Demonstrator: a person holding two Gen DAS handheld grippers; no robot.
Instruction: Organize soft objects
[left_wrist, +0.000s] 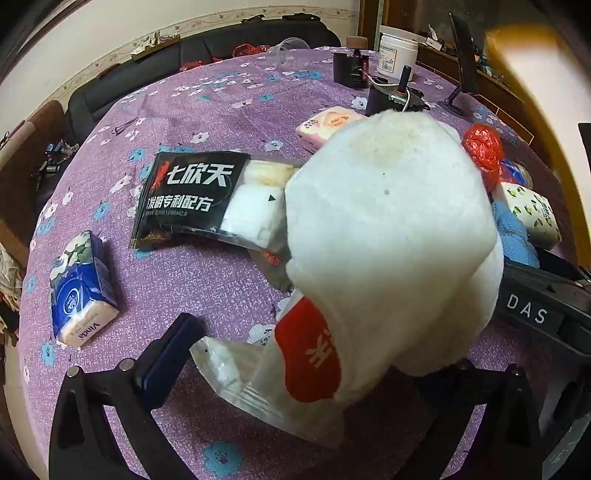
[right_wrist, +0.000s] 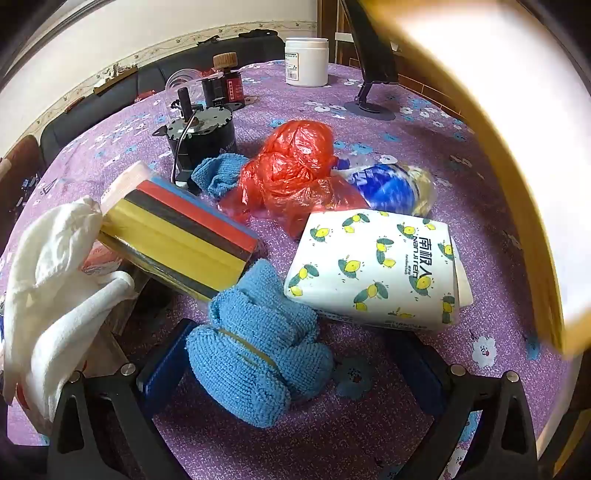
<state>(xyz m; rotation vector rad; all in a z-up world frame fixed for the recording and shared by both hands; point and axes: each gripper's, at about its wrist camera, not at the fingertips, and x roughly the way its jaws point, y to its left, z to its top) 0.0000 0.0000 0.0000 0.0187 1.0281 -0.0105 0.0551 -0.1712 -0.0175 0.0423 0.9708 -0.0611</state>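
Filling most of the left wrist view, a white cloth (left_wrist: 391, 236) hangs in front of the left gripper (left_wrist: 295, 369); whether its jaws grasp it I cannot tell. The right gripper (right_wrist: 295, 373) has its jaws released around a blue towel (right_wrist: 258, 350) on the purple bench (right_wrist: 498, 266), just near of a lemon-print tissue pack (right_wrist: 376, 266).

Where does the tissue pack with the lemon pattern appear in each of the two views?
Left wrist view: the lemon-pattern tissue pack lies at the far right edge, partly hidden behind the big white cloth.
Right wrist view: it lies right of centre, in full view, just beyond the open right claw.
Shared landmark: the red plastic bag, which lies just behind the pack in both views.
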